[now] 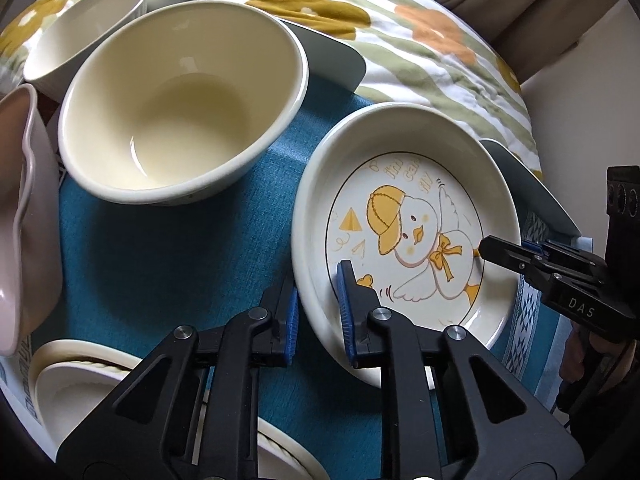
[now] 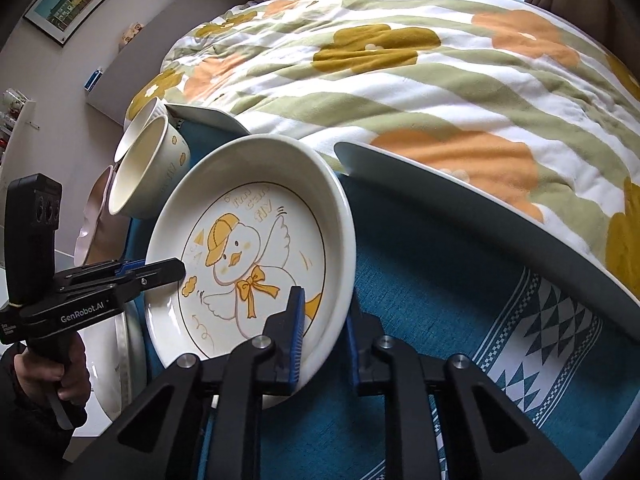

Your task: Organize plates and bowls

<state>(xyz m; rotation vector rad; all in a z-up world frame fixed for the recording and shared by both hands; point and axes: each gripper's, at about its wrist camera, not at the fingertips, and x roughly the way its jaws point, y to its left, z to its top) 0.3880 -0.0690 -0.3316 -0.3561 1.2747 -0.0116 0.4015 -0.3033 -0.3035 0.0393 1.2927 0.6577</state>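
Note:
A white deep plate with a yellow duck drawing [image 1: 404, 216] [image 2: 256, 248] is tilted above the blue cloth. My left gripper [image 1: 318, 316] straddles its left rim, one blue pad inside and one outside, shut on the rim. My right gripper [image 2: 324, 332] straddles the opposite rim the same way; it shows in the left wrist view [image 1: 516, 250]. The left gripper shows in the right wrist view [image 2: 160, 272]. A large cream bowl [image 1: 180, 104] [image 2: 148, 176] stands to the plate's left, with a smaller white bowl [image 1: 84, 28] behind it.
A pink wavy-rimmed bowl [image 1: 20, 220] is at the far left. White ribbed dishes [image 1: 76, 380] lie at the lower left. The blue cloth [image 1: 180, 272] covers a table with a grey edge [image 2: 460, 200]. A flowered quilt [image 2: 400, 80] lies behind.

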